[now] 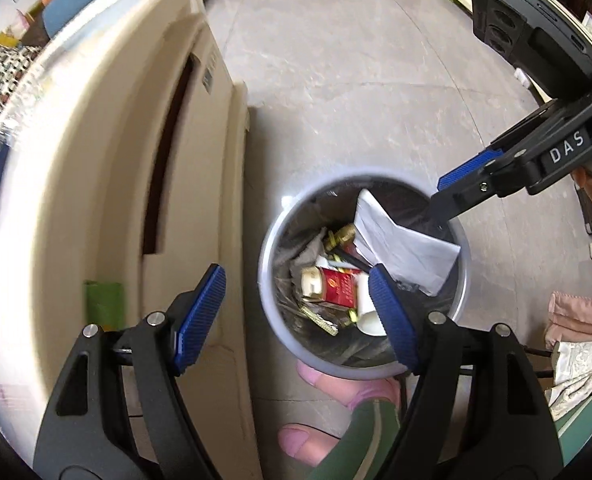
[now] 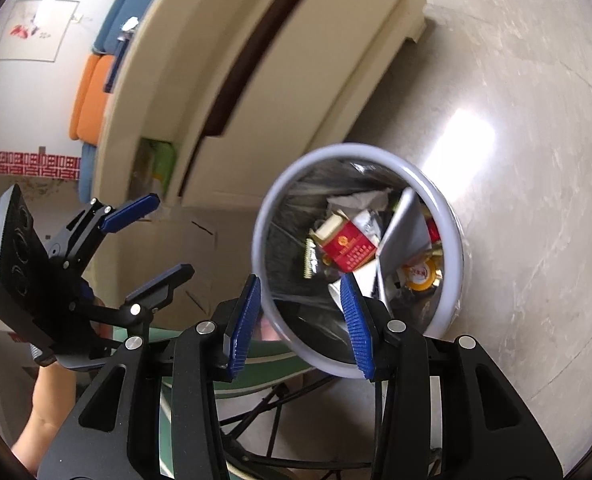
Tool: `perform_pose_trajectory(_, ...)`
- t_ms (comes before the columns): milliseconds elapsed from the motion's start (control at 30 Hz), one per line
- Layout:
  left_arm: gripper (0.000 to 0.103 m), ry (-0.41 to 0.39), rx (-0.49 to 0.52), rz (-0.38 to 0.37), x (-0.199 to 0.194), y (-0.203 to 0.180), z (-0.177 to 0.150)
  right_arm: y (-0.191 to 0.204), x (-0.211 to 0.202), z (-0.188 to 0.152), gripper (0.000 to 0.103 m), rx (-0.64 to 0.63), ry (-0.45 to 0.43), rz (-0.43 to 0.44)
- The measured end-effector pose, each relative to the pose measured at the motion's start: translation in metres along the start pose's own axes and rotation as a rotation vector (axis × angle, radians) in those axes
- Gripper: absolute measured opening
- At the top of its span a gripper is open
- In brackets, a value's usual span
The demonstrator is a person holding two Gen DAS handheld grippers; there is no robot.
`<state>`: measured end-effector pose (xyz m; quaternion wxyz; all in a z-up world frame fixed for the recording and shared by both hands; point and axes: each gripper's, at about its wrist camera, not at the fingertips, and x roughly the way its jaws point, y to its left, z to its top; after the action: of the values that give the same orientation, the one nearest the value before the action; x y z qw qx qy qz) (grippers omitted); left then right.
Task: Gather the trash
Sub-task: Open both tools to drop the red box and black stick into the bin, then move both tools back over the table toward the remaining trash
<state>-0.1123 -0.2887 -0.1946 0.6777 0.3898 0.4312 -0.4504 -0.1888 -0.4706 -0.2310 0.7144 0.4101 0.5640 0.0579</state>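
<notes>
A round white trash bin (image 1: 268, 312) with a dark liner stands on the floor; it also shows in the right wrist view (image 2: 454, 240). Inside lie a white paper sheet (image 1: 404, 244), a red carton (image 1: 338, 288), a white cup (image 1: 370, 312) and gold wrappers. My left gripper (image 1: 296, 312) is open and empty, above the bin's near-left rim. My right gripper (image 2: 302, 320) is open and empty over the bin's near edge; in the left wrist view it (image 1: 456, 184) hangs over the bin's far-right rim. The left gripper (image 2: 152, 236) shows open in the right wrist view.
A cream table (image 1: 108, 168) stands left of the bin, with a green item (image 1: 104, 304) on its side. Grey tiled floor (image 1: 356, 80) lies beyond. The person's toes (image 1: 316, 376) are beside the bin. Pink cloth (image 1: 580, 316) lies at right.
</notes>
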Motion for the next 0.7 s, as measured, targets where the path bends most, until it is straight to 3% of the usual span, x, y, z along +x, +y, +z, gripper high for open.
perform_pose_trajectory(333, 0.072, -0.103, -0.098, 0.053, -0.053, 0.04, -0.004, 0.064, -0.031, 0.02, 0.044, -0.128, -0.071, 0.034)
perform_pose_trajectory(433, 0.072, -0.14, -0.156, 0.07, -0.076, 0.067, -0.009, 0.093, -0.041, 0.033, 0.054, -0.177, -0.098, 0.054)
perform_pose_trajectory(700, 0.079, -0.197, -0.355, 0.173, -0.124, 0.17, -0.033, 0.184, -0.04, 0.075, 0.057, -0.314, -0.116, 0.097)
